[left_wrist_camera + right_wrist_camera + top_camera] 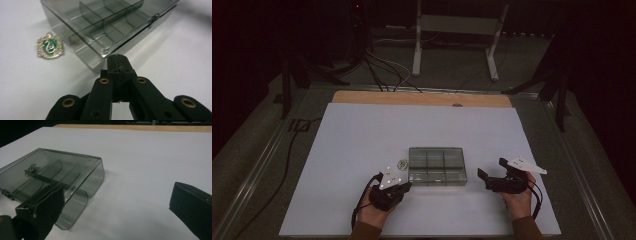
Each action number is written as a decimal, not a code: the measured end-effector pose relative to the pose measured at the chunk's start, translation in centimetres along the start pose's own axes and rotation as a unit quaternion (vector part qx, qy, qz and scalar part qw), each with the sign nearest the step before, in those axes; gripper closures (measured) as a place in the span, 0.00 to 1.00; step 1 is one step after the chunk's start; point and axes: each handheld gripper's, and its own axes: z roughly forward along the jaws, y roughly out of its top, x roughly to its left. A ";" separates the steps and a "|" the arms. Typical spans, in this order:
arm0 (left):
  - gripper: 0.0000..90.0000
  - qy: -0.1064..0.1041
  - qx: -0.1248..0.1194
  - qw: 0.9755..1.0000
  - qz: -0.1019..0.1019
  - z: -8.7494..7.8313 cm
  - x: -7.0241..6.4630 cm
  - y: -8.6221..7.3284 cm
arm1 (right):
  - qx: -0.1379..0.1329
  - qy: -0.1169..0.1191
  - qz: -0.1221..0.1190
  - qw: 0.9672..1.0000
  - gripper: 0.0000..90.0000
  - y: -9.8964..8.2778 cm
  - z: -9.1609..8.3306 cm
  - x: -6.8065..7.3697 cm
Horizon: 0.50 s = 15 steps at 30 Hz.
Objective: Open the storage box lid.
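A smoky clear compartment box [437,166] lies closed on the white board, with dividers visible inside [105,25]. A small silver and green crest badge [402,163] lies on the board just left of the box [50,46]. My left gripper [406,186] sits at the box's near left corner. Its jaws are shut with nothing between them, and the tips [117,58] almost touch the box edge. My right gripper [491,168] rests to the right of the box with its jaws open and empty [120,205]. In the right gripper view the box [55,177] lies ahead on the left.
The white board [362,135] covers a wooden table top [422,98] with metal rails on both sides. Cables [382,70] and a white stand [452,30] are on the floor beyond the far edge.
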 end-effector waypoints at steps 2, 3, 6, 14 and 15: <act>1.00 0.010 0.004 1.000 -0.006 0.0 0.3 0.0 | 0.000 0.001 0.000 1.000 0.00 0.0 0.0 0.0; 1.00 0.012 0.004 1.000 -0.008 0.0 0.3 0.0 | -0.001 0.001 0.000 1.000 0.00 0.0 0.0 0.0; 1.00 0.013 0.005 1.000 -0.008 0.0 0.5 -0.1 | -0.001 0.001 0.001 1.000 0.00 0.0 0.0 -0.1; 1.00 0.022 0.002 1.000 -0.011 0.0 0.6 0.0 | 0.000 0.005 0.001 1.000 0.00 -0.1 0.1 0.0; 1.00 0.022 0.001 1.000 -0.011 0.0 0.6 0.0 | 0.000 0.006 0.000 1.000 0.00 -0.1 0.1 0.0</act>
